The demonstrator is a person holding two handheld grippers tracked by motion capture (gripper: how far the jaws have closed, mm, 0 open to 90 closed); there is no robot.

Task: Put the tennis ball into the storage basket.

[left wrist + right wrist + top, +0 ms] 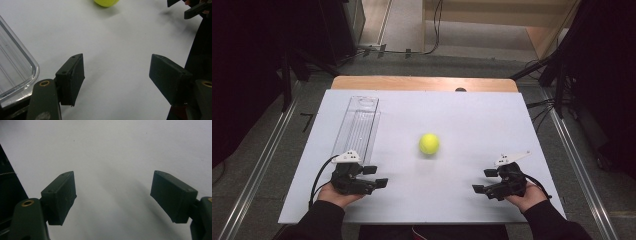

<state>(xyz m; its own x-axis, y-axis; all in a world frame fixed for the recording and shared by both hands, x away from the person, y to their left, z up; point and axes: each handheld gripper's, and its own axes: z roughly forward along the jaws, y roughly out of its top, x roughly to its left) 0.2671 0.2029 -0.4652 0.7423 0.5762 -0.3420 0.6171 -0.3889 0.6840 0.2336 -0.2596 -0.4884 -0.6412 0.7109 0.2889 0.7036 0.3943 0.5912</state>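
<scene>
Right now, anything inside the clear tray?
The clear tray looks empty: through its ribbed floor only the white table shows. Its near end is hidden behind the left claw in the high view. The tennis ball sits outside it.

Yellow-green tennis ball (429, 143) sat on the white table top (472, 125), roughly at its centre, resting free with nothing touching it and a small shadow under it. Clear plastic tray (358, 125), long and narrow with ribbed bottom, lay flat well to the ball's left, lengthwise front to back, empty. Ball and tray were well apart.
</scene>
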